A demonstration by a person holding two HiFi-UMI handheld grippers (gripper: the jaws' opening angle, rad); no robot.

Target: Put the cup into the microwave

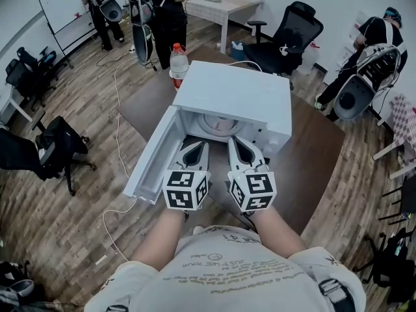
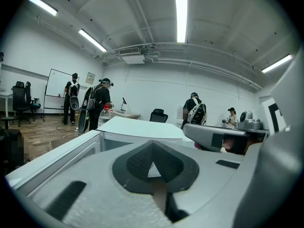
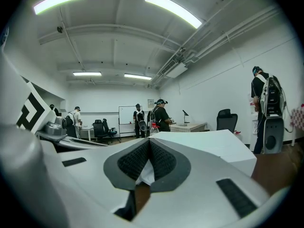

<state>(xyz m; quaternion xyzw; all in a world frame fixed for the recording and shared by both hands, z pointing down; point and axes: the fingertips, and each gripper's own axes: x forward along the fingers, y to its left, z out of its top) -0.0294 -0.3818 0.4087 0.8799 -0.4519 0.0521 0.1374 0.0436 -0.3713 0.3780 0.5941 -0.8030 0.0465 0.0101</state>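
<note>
microwave (image 1: 234,96), white and box-shaped, stands on the dark brown table (image 1: 318,155) with its door (image 1: 148,164) swung open to the left. the left gripper (image 1: 198,145) and the right gripper (image 1: 238,142) are side by side just before its opening, each with jaws pressed together, holding nothing.

This is an office workroom. A whiteboard (image 1: 65,10) stands at one side, with swivel chairs (image 1: 296,32), a desk (image 1: 225,6) and ceiling strip lights (image 2: 181,13).
</note>
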